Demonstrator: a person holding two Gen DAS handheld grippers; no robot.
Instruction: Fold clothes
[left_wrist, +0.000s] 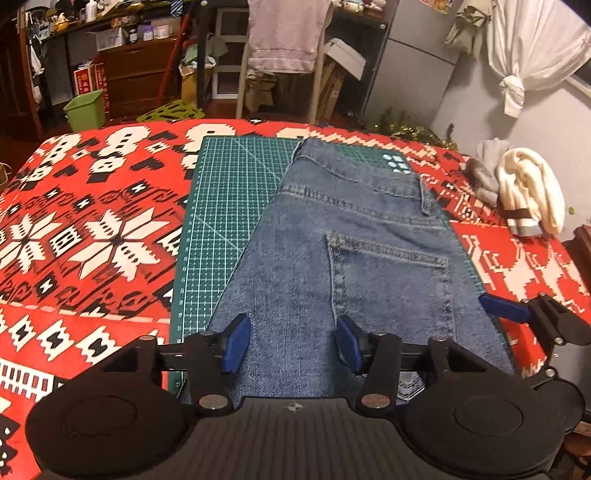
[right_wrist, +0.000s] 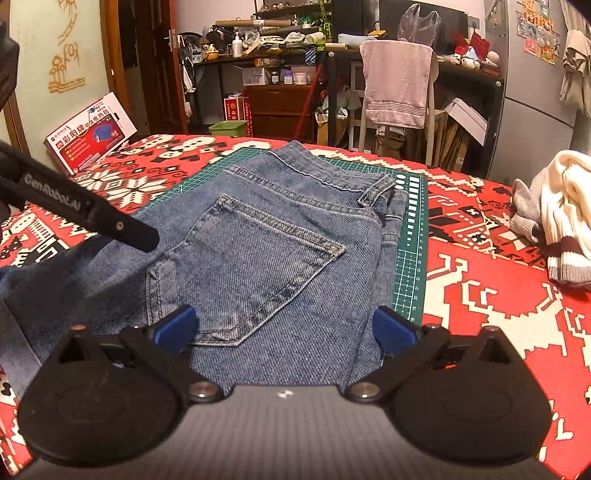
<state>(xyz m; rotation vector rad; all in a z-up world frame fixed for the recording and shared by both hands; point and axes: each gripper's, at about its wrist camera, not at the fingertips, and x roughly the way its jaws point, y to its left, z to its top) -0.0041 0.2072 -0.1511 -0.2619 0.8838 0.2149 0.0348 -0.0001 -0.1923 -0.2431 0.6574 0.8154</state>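
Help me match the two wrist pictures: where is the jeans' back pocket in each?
Left wrist: back pocket right of centre, just ahead of the open left gripper.
Right wrist: back pocket centre-left, ahead of the open right gripper.
Shared landmark: cream garment at right.

jeans (right_wrist: 266, 236) near end hidden behind gripper bodies, shelf clutter (right_wrist: 266, 37) too small to tell
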